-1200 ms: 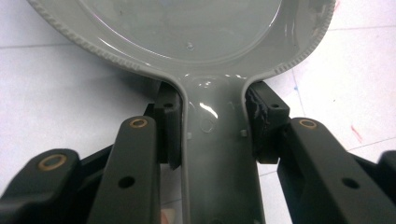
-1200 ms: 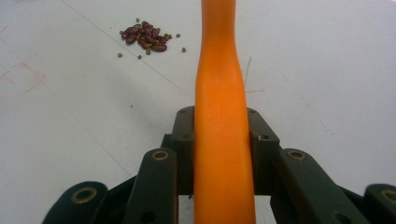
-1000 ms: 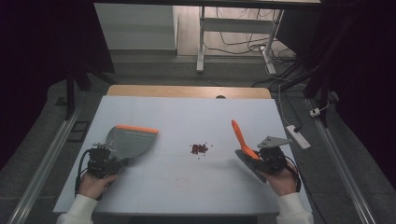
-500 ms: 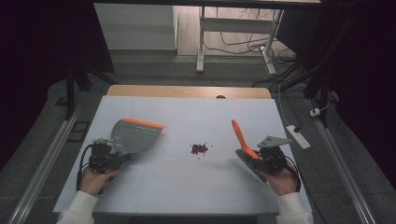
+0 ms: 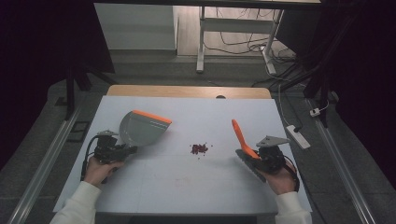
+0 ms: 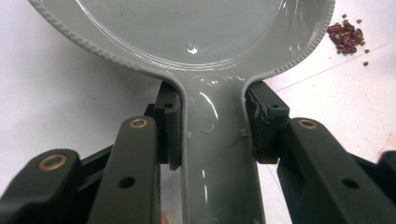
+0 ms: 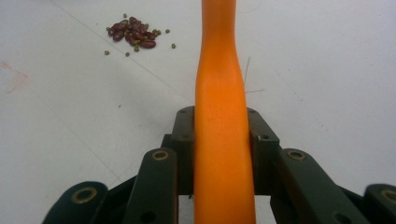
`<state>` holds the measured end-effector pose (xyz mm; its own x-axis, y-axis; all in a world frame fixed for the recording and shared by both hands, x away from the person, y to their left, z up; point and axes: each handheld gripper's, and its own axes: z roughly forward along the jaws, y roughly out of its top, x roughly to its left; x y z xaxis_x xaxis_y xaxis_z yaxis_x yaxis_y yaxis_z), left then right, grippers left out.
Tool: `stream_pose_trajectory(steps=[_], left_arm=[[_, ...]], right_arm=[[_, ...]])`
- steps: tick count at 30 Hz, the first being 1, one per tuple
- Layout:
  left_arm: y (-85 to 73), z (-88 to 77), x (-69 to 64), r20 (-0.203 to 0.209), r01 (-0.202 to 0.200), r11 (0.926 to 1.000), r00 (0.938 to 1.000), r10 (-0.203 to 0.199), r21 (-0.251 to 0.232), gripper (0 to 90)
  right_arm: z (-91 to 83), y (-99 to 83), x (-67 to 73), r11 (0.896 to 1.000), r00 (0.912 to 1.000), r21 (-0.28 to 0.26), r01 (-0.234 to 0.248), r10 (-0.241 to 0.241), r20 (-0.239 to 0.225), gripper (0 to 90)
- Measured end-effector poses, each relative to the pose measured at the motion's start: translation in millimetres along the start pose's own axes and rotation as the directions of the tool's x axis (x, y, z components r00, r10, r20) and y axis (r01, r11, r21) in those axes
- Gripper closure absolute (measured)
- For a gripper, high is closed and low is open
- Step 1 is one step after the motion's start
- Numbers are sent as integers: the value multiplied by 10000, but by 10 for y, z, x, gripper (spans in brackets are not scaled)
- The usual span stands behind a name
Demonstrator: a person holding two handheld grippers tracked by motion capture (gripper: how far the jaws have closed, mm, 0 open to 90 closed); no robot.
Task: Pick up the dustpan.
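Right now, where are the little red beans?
In the high view the beans lie in a small pile near the middle of the white table, between the grey dustpan on the left and the orange brush on the right.

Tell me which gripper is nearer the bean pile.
Right. The right gripper sits just right of the bean pile; the left gripper, holding the dustpan, is farther left.

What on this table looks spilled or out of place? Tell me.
A small heap of red beans with a few greenish bits lies loose on the white table, between the grey dustpan and the orange-handled brush. Nothing else looks odd.
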<state>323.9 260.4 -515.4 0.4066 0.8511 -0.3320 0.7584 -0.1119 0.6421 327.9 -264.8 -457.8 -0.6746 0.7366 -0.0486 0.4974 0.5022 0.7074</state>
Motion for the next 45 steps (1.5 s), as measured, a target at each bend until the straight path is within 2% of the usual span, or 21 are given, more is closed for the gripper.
stream_pose_trajectory(steps=[1,6,11,13,14,19,24,28,33,45], left_arm=[[7,1,-1,54,-232,9997,9997,231,54,615],[-26,-59,-31,218,-531,9986,9984,530,44,615],[-71,-167,-83,386,-961,9951,9945,969,-238,616],[-83,-203,-84,586,-1109,9933,9919,1127,-322,616],[-89,-227,-86,757,-1316,9907,9881,1339,-344,616],[-89,-242,-90,951,-1522,9881,9836,1535,-207,616],[-104,-243,-104,1055,-1884,9820,9769,1859,134,616],[-115,-266,-141,992,-2182,9758,9714,2156,160,616],[-121,-277,-188,1281,-2521,9673,9606,2469,266,616],[-136,-197,-342,1831,-3419,9369,9281,3243,736,616]], right_arm=[[-3,2,-6,10000,10000,-35,-70,69,-20,698],[-18,16,-29,9995,9997,-204,-231,232,35,698],[-23,30,-20,9992,9997,-314,-245,244,-40,699],[-17,44,-7,9993,9998,-339,-187,184,-84,699],[-14,50,-5,9992,9998,-358,-163,160,-98,699],[8,86,-4,9991,9998,-403,-145,140,-122,699],[62,125,-15,9986,9995,-463,-237,226,-241,699],[107,166,-8,9986,9993,-471,-228,213,-312,699],[157,226,7,9986,9992,-497,-162,143,-371,699],[287,352,-33,9962,9976,-739,-455,414,-553,699]])
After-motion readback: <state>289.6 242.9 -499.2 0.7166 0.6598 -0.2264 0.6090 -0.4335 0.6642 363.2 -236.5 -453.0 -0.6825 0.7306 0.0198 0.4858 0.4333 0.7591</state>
